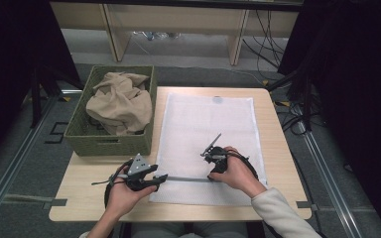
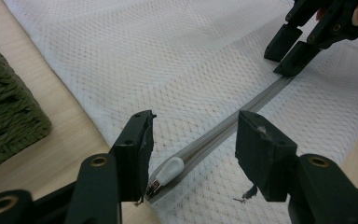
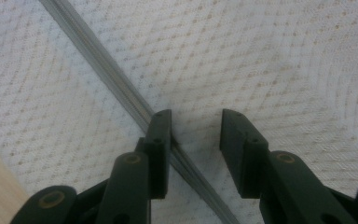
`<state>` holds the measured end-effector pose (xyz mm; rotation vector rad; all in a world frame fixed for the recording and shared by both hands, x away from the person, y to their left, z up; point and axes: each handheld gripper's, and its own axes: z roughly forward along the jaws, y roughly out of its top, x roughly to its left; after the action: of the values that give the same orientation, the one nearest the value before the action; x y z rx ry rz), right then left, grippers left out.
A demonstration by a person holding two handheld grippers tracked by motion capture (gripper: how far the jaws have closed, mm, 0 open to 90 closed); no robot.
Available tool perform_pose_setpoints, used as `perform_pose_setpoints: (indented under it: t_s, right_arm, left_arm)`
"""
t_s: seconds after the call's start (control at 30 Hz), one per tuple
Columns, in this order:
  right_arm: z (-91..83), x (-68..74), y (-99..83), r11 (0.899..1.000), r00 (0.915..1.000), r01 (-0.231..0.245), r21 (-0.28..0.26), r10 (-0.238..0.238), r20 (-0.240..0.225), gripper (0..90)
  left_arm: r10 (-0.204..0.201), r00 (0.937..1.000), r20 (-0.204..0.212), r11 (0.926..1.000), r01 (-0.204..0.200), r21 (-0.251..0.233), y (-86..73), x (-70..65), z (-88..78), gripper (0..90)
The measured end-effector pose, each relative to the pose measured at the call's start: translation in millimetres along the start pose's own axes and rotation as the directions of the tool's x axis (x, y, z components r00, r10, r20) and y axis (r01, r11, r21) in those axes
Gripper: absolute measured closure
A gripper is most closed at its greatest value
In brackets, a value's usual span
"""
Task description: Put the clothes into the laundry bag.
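Zipper pull lies between the left claw's wide jaws, beside one pad, ungripped.

text: none readable | labels: none | brands: none | numbers: none | checked: white mesh bag, its grey zipper, green woven basket, wooden table, gripper bodies

Black hand-held grippers (brass-coloured rivets), trailing cables; cream sleeve.
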<state>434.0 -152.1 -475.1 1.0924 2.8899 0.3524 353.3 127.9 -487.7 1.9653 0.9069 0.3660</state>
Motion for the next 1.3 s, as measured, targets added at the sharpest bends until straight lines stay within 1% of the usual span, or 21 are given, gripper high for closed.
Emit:
perform_pose_setpoints:
  t_s: [0.13,0.17,0.27,0.3,0.33,0.37,0.57,0.6,0.67,0.7,0.77,0.8,0.83,0.9,0.93,0.97,1.0,1.03,1.13,1.2,1.3]
  right_arm:
    - [0.7,1.0,0.2,0.999,0.9995,0.033,0.0,-0.033,-0.004,61.5]
    - [0.4,2.9,0.5,1.0,0.9998,0.022,0.005,-0.022,0.003,62.1]
    - [0.7,4.2,0.7,0.999,0.9992,0.035,0.003,-0.035,0.019,62.5]
    - [1.2,4.3,0.9,0.999,0.9987,0.045,0.003,-0.045,0.021,62.8]
    - [0.9,4.8,0.5,0.999,0.9983,0.052,0.003,-0.052,0.025,64.7]
    - [1.4,3.1,0.1,0.996,0.9956,0.088,0.005,-0.088,0.032,68.3]
    - [0.7,3.1,0.2,0.997,0.9961,0.078,0.004,-0.078,0.042,73.0]
    - [0.3,2.6,0.2,0.997,0.9959,0.082,0.003,-0.082,0.039,76.3]
    - [0.3,2.4,0.4,0.997,0.9958,0.083,0.002,-0.083,0.04,80.3]
    - [0.4,2.6,0.5,0.996,0.9954,0.086,0.0,-0.086,0.043,82.8]
    - [0.7,2.3,0.7,0.994,0.9933,0.109,-0.001,-0.109,0.037,85.4]
    - [0.2,3.7,0.6,0.996,0.9948,0.094,0.002,-0.094,0.039,86.0]
    - [0.2,2.5,0.8,0.995,0.9941,0.104,-0.003,-0.104,0.031,86.9]
    - [-0.3,2.6,0.6,0.995,0.9947,0.099,-0.003,-0.099,0.028,88.0]
    - [-2.1,2.0,0.5,0.995,0.9946,0.1,-0.012,-0.1,0.029,88.4]
    - [-3.2,2.6,0.7,0.995,0.995,0.097,-0.017,-0.096,0.026,88.5]
    - [-5.0,3.7,0.9,0.997,0.9966,0.079,-0.012,-0.079,0.026,88.5]
    - [-5.0,3.7,0.9,0.997,0.9966,0.079,-0.012,-0.079,0.026,88.5]
    - [-13.6,3.2,1.2,0.995,0.9963,0.084,-0.046,-0.083,0.024,88.6]
    - [-17.0,2.8,1.1,0.995,0.9967,0.078,-0.062,-0.076,0.029,89.0]
    - [-15.8,2.1,0.7,0.997,0.9986,0.045,-0.055,-0.044,0.031,89.2]
  left_arm:
    - [0.005,1.0,0.003,1.0,-0.005,-0.003,0.1,0.1,0.5,46.5]
    - [0.013,0.9999,0.005,0.9999,-0.013,0.004,0.1,0.9,0.5,46.5]
    - [-0.012,0.9999,0.006,0.9999,0.012,-0.008,-0.2,-1.4,1.3,46.5]
    - [0.004,1.0,0.009,0.9999,-0.004,-0.011,-0.2,-1.0,1.5,46.5]
    - [0.007,0.9999,0.01,0.9999,-0.007,-0.011,-0.1,-1.0,1.5,46.5]
    - [0.004,0.9999,0.011,0.9999,-0.004,-0.012,-0.1,-1.2,1.5,46.5]
    - [0.01,0.9999,0.004,0.9999,-0.01,0.0,0.2,-0.1,1.0,46.5]
    - [-0.004,1.0,-0.001,1.0,0.004,0.003,-0.1,-0.6,1.3,46.5]
    - [0.004,1.0,0.007,1.0,-0.004,0.004,-0.1,0.2,1.5,46.5]
    - [-0.014,0.9998,0.014,0.9998,0.014,-0.013,-0.4,-1.5,2.5,46.5]
    - [-0.008,0.9999,0.015,0.9999,0.008,-0.011,-0.4,-1.2,2.4,46.5]
    - [0.011,0.9999,0.002,0.9999,-0.011,0.005,-0.2,0.0,1.0,46.5]
    - [0.011,0.9999,0.002,0.9999,-0.011,0.005,-0.2,0.0,1.0,46.5]
    - [0.0,1.0,0.003,1.0,0.0,-0.002,-0.1,-0.4,0.7,46.5]
    - [0.014,0.9999,0.0,0.9999,-0.014,0.001,0.2,0.6,0.3,46.5]
    - [0.004,1.0,0.002,1.0,-0.004,-0.001,0.0,0.3,0.3,46.5]
    - [0.009,1.0,0.001,1.0,-0.009,0.001,0.1,0.6,0.1,46.5]
    - [0.009,1.0,0.001,1.0,-0.009,0.001,0.1,0.6,0.1,46.5]
    - [0.01,0.9999,0.0,0.9999,-0.01,-0.001,0.3,0.6,-0.1,46.5]
    - [-0.006,1.0,0.002,1.0,0.006,-0.007,0.1,-0.3,0.3,46.5]
    - [-0.001,1.0,-0.003,1.0,0.001,-0.002,-0.1,-0.1,-0.1,46.7]
